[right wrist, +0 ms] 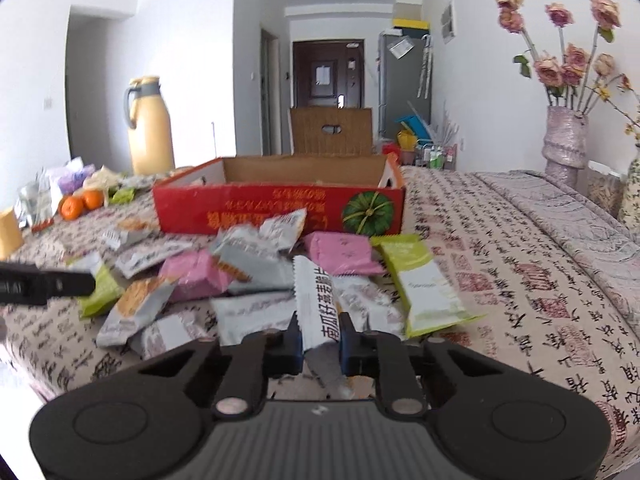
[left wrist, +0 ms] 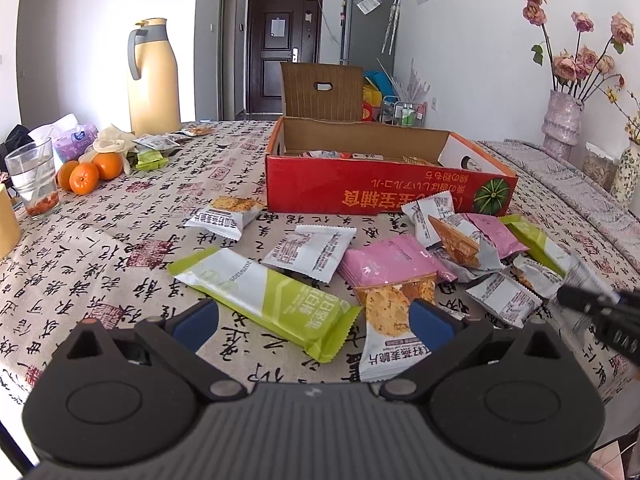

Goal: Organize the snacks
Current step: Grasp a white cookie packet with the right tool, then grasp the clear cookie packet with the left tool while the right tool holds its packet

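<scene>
Right gripper: right gripper [right wrist: 319, 334] pinches a white sachet [right wrist: 316, 300] by its lower end, jaws pressed onto the foil, the packet standing upright just in front of the red box [right wrist: 280, 210].
Left gripper: left gripper [left wrist: 314, 322] has its jaws spread wide and holds nothing; a green bar [left wrist: 272, 298] and an oat-crisp packet [left wrist: 386, 332] lie between and just ahead of the fingers, on the near side of the red box.
Handling: sachets look light, thin and crinkly, likely slippery on the flat faces; the crimped end seams seem the safest place to grip. Crisps inside would probably crush under a hard squeeze.
Loose pile: pink packets [left wrist: 386, 262], white ones and another green bar [right wrist: 420, 284] are heaped against the box's front wall.
Red box: open-topped, lid flap upright at the back; a few wrappers peek over its rim in the left view, how full it is I cannot tell.
Beyond the box: oranges [left wrist: 90, 172] and a yellow thermos [left wrist: 154, 80] stand far to its left.
</scene>
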The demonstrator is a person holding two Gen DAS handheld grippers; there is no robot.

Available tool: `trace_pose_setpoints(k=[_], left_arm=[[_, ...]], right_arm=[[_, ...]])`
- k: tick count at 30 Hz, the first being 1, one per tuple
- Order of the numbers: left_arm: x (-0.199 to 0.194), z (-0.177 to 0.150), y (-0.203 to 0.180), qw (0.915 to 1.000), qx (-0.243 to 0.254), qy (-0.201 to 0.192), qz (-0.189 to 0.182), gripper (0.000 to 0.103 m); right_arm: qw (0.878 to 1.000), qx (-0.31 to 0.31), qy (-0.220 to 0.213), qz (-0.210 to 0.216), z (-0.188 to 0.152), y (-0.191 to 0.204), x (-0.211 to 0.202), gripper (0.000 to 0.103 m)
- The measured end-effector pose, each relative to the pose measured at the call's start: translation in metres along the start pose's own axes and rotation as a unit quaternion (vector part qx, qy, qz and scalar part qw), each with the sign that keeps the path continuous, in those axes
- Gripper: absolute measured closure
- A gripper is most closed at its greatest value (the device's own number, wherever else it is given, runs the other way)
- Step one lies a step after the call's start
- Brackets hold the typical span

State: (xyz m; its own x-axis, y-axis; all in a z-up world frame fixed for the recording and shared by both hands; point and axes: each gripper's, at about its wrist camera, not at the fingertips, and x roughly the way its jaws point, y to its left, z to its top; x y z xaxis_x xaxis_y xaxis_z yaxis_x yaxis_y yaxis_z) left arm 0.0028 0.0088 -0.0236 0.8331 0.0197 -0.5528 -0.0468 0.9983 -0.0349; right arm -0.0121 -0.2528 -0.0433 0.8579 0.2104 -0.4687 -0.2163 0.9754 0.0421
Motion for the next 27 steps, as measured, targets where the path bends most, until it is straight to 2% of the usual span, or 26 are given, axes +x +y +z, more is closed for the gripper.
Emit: trace_pose_setpoints(k=[7, 13, 20, 25, 27], left_arm=[[0.013, 0.008, -0.014, 0.9997, 0.011, 0.018, -0.015, 0.0], [0.028, 0.013, -0.03, 0.9985, 0.02, 0.039, -0.031, 0.001], [0.046, 0.014, -0.04, 0.9965, 0.023, 0.071, -0.038, 0.025], [0.051, 0.017, -0.042, 0.9969, 0.022, 0.07, -0.029, 0.028], [0.052, 0.018, -0.044, 0.997, 0.026, 0.068, -0.026, 0.032]], right_arm=[[0.999, 0.023, -0.026, 0.002, 0.011, -0.011, -0.007, 0.089], [0.999, 0.035, -0.03, 0.005, 0.013, -0.016, -0.006, 0.089], [0.999, 0.041, -0.026, 0.013, 0.01, -0.017, -0.002, 0.089], [0.999, 0.041, -0.022, 0.021, 0.008, -0.015, 0.0, 0.089], [0.999, 0.041, -0.021, 0.023, 0.008, -0.014, 0.001, 0.089]])
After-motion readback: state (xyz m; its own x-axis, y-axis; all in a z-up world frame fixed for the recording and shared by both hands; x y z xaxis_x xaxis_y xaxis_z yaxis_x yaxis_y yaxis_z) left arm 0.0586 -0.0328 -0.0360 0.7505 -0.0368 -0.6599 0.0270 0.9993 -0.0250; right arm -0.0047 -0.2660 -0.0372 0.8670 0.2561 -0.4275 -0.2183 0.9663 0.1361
